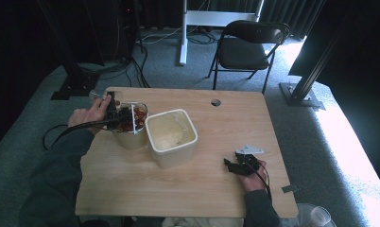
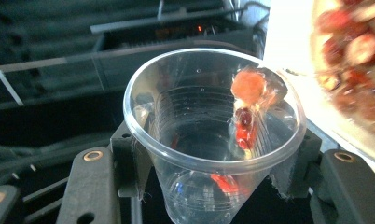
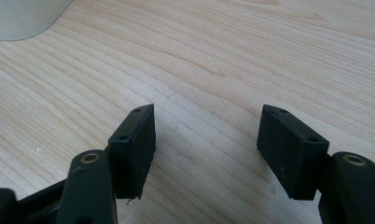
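My left gripper [image 2: 213,161] is shut on a clear plastic cup [image 2: 209,116], pads pressed against its sides just under the rim. Inside the cup, a few red and orange pieces [image 2: 246,107] cling to the wall and bottom. In the high view, the left gripper [image 1: 111,109] holds the cup [image 1: 116,98] at the far-left side of a round tub of red pieces [image 1: 133,135]. Beside that tub stands a white square tub [image 1: 190,146] with pale contents. My right gripper [image 1: 231,163] rests low over the table at the right front. Its jaws [image 3: 206,140] stand open with bare wood between them.
The wooden table [image 1: 226,118] has a small round hole [image 1: 216,102] near its far edge. A black folding chair [image 1: 247,47] stands beyond the table on grey carpet. A corner of the white tub [image 3: 22,18] lies ahead of the right gripper.
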